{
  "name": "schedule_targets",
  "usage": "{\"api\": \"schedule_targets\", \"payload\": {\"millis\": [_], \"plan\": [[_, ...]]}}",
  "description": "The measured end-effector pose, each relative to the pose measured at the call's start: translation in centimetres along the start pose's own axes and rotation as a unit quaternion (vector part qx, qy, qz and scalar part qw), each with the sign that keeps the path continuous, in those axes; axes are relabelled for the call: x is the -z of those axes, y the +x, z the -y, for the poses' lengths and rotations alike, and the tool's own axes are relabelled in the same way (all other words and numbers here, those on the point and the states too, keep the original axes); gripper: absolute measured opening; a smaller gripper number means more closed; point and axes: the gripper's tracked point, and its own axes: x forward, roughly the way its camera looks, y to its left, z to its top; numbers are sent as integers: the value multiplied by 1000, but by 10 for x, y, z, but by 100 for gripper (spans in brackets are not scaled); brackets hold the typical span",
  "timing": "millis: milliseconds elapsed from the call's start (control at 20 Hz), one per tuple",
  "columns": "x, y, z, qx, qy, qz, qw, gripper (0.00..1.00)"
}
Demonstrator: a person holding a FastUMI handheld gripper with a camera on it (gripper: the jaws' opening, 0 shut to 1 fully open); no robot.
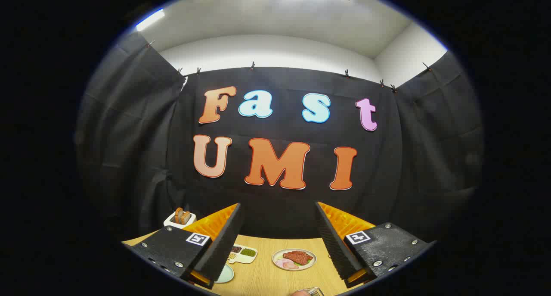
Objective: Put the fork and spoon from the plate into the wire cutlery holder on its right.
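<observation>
My gripper [277, 212] is held high above the wooden table [267, 274], open, with a wide gap and nothing between its fingers [224, 240]. Far below, close under the gripper, a small bit of wire mesh [315, 291] shows, with something rounded and reddish [301, 293] beside it; too little is visible to tell what either is. I cannot make out a fork or a spoon.
On the table beyond the fingers lie a plate of meat [294, 259], a divided tray of beans and grains [242, 253] and a pale green dish [225, 273] partly behind the left finger. A white toaster with bread [180, 218] stands further back at the left.
</observation>
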Motion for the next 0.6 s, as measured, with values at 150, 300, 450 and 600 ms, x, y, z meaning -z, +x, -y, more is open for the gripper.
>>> {"api": "schedule_targets", "payload": {"millis": [150, 300, 450, 600], "plan": [[-1, 0, 0, -1, 5, 0, 1000, 99], [2, -1, 0, -2, 8, -2, 1000, 99], [2, -2, -1, -5, 11, -3, 1000, 99], [2, -2, 1, -5, 9, -3, 1000, 99]]}}
